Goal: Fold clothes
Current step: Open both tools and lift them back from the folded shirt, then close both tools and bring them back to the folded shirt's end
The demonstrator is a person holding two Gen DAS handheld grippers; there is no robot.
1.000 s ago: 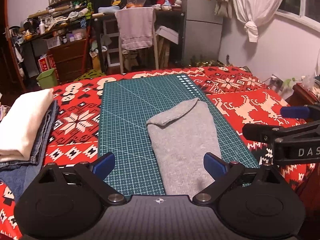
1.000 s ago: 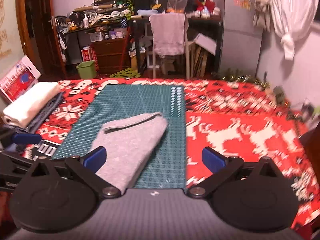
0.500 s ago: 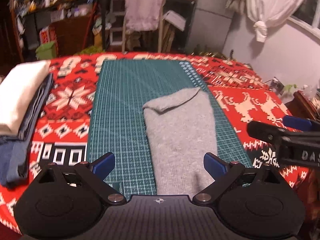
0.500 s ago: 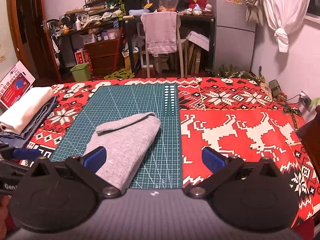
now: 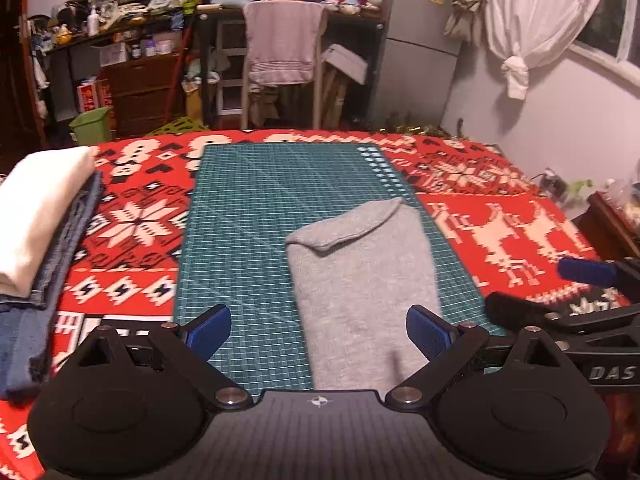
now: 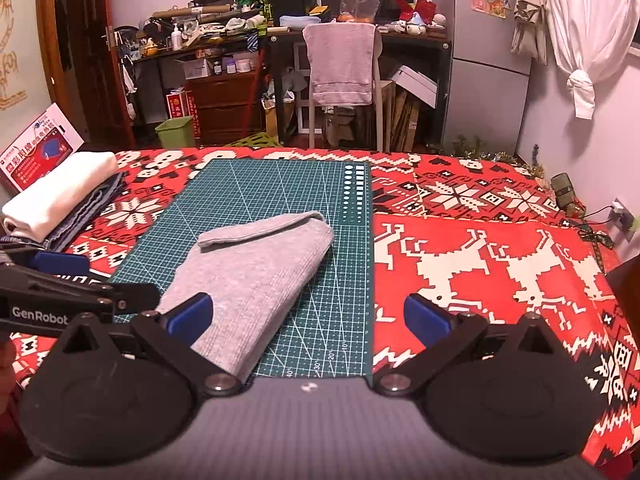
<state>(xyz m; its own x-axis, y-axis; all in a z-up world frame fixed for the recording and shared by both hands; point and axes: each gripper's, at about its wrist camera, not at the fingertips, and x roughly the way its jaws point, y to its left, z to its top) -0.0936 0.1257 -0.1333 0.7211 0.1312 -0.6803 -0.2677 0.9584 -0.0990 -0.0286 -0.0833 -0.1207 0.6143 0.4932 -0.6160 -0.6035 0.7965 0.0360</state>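
Both the left gripper (image 5: 319, 332) and right gripper (image 6: 306, 316) hover spread and empty over the soft, limp grey garment (image 6: 256, 276) folded on the mat (image 6: 248, 188), best pinched at its near corners.

Dim warm indoor light, fisheye-bent edges, slight blur.

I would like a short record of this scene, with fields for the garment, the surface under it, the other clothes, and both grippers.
garment: folded grey knitted cloth, lying flat, far edge turned over
surface: green gridded cutting mat on a red patterned blanket
other clothes: folded white cloth stacked on blue denim, left of the mat
left gripper: open, empty, over the garment's near end
right gripper: open, empty
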